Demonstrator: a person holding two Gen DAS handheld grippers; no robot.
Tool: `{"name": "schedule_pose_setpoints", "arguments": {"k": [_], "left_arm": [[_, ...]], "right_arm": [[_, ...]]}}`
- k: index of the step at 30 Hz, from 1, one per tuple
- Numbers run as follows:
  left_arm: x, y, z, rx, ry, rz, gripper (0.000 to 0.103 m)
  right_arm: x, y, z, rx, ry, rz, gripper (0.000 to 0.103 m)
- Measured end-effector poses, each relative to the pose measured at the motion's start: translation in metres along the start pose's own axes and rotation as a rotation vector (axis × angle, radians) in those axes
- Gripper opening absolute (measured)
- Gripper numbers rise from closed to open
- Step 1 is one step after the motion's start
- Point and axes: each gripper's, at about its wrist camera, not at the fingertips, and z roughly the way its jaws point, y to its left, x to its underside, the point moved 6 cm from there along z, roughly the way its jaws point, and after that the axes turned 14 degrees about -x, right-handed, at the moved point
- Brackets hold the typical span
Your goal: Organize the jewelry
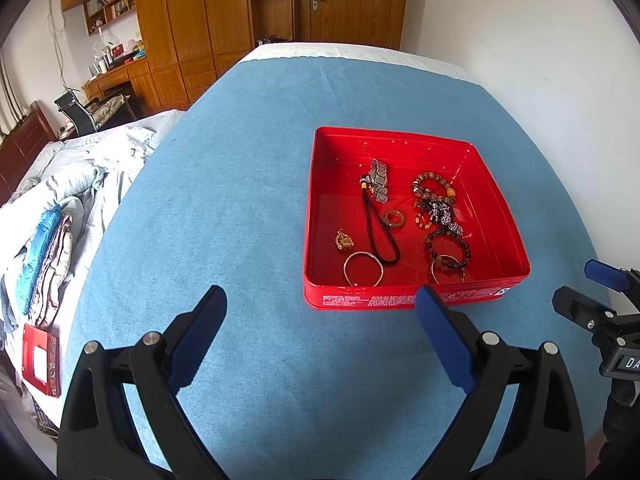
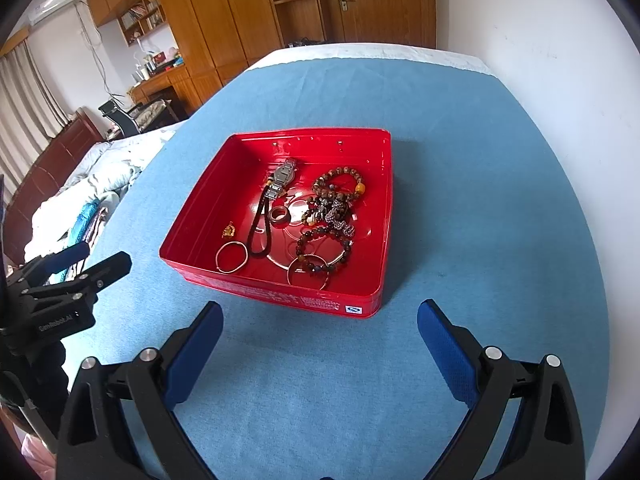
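Observation:
A red tin box (image 1: 316, 216) (image 2: 188, 224) stands open on the blue cloth. Inside lie a metal watch (image 1: 378, 180) (image 2: 282, 178), a black cord loop (image 1: 376, 236) (image 2: 260, 232), a brown ring (image 1: 394, 219) (image 2: 279, 215), a small gold piece (image 1: 344, 240) (image 2: 229, 231), two metal bangles (image 1: 363, 268) (image 2: 231, 257), and several bead bracelets (image 1: 436, 208) (image 2: 332, 208). My left gripper (image 1: 322, 320) is open and empty, just short of the box's near wall. My right gripper (image 2: 320, 336) is open and empty, near the box's front edge. Each gripper shows at the side of the other's view.
The blue cloth (image 1: 248, 184) covers a table with a white wall to the right. A bed with rumpled bedding (image 1: 80, 184) and a red packet (image 1: 40, 360) lies left. Wooden wardrobes (image 1: 208, 12) and a desk stand behind.

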Motion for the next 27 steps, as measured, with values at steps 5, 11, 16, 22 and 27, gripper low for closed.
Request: {"name": "schedule_pose_setpoints", "arguments": {"k": [5, 11, 16, 22, 27], "left_arm": [[-0.0018, 0.0006, 0.0003, 0.001, 0.0, -0.001, 0.094], [-0.0027, -0.0003, -0.0012, 0.006, 0.0, 0.0, 0.094], [-0.0027, -0.0017, -0.0023, 0.009, -0.003, 0.005, 0.094], [-0.0035, -0.0027, -0.0035, 0.015, -0.009, 0.008, 0.094], [-0.0034, -0.0039, -0.0041, 0.017, -0.008, 0.015, 0.094]], "right_arm": [[-0.0003, 0.0008, 0.0005, 0.0, 0.003, 0.0, 0.098], [-0.0003, 0.0009, 0.0005, 0.001, 0.003, -0.001, 0.098], [-0.0005, 0.0004, 0.0005, 0.002, 0.004, 0.0, 0.098], [-0.0005, 0.0006, 0.0004, 0.001, 0.005, -0.001, 0.098], [-0.002, 0.0, 0.0033, 0.0, 0.008, -0.002, 0.098]]}}
